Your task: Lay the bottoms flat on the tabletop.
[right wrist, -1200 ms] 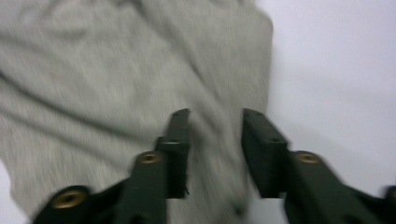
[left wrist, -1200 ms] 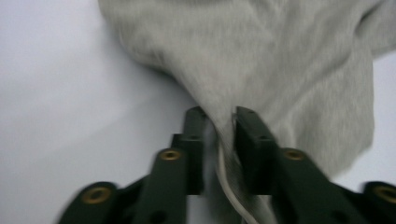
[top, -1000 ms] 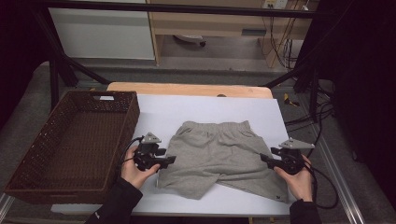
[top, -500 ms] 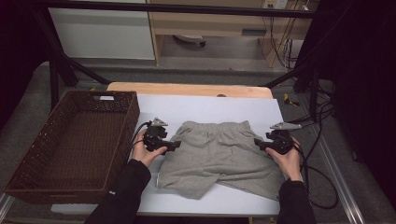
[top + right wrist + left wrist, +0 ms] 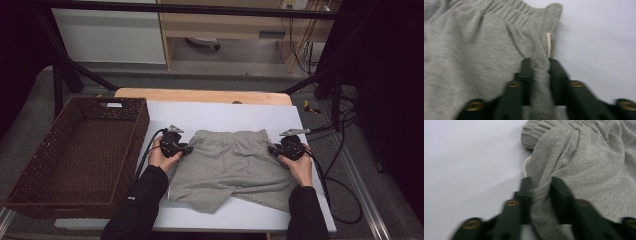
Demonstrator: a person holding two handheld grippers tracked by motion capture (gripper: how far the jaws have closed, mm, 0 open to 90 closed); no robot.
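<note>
**Two claws clamped on the shorts' waist corners**

Both my claws have just been closing and now pinch cloth. My left claw (image 5: 541,188) grips a fold at the left side of the grey shorts (image 5: 232,167), just below the waistband; my right claw (image 5: 540,67) grips the matching fold at the right side. The shorts lie flat mid-worktop (image 5: 225,116), waistband toward the far edge, legs toward me. The waistband runs straight between my claws, so I judge the next move, lift or fold, needs both hands together. The wicker basket (image 5: 30,172) sits off the worktop's left edge, nearer my left hand.
</note>
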